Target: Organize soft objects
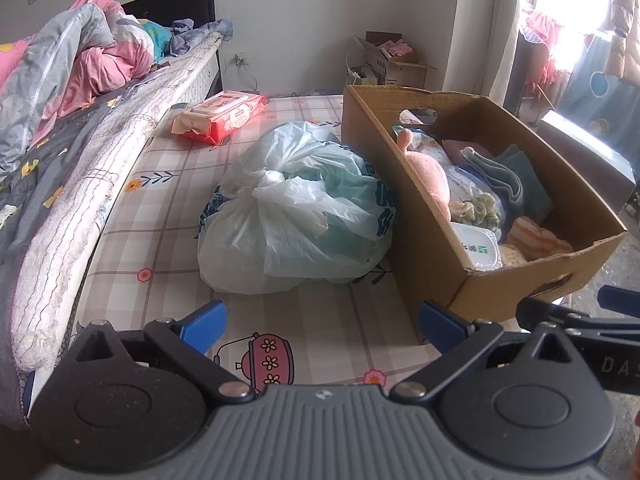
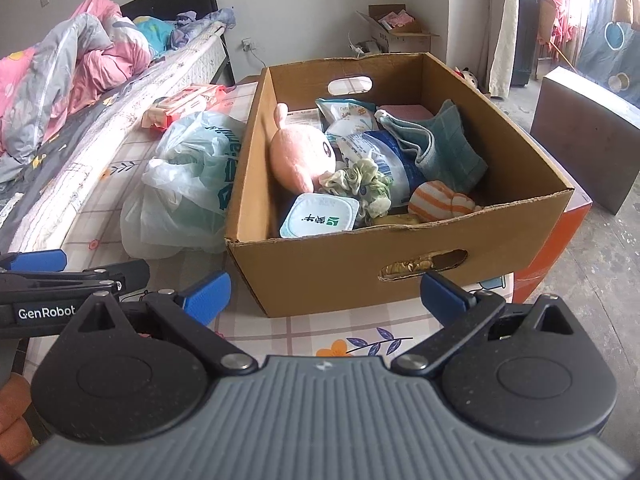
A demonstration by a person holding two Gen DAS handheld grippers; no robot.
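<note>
A cardboard box [image 2: 344, 264] stands on a patterned table and holds a pink plush toy [image 2: 300, 156], a teal towel [image 2: 444, 144], a green scrunchie [image 2: 360, 184], an orange striped sock [image 2: 440, 200], a white wipes pack [image 2: 320, 216] and packets. The box also shows in the left wrist view [image 1: 424, 216]. A tied white plastic bag [image 1: 296, 212] lies left of the box, and it also shows in the right wrist view [image 2: 184, 188]. A red wipes pack [image 1: 220, 116] lies farther back. My left gripper [image 1: 320, 324] is open and empty before the bag. My right gripper [image 2: 324, 296] is open and empty before the box.
A bed with rumpled pink and grey bedding [image 1: 72, 64] runs along the left. A second open cardboard box [image 1: 392, 60] sits on the floor by the far wall. A dark cabinet [image 2: 588, 120] stands at the right near curtains.
</note>
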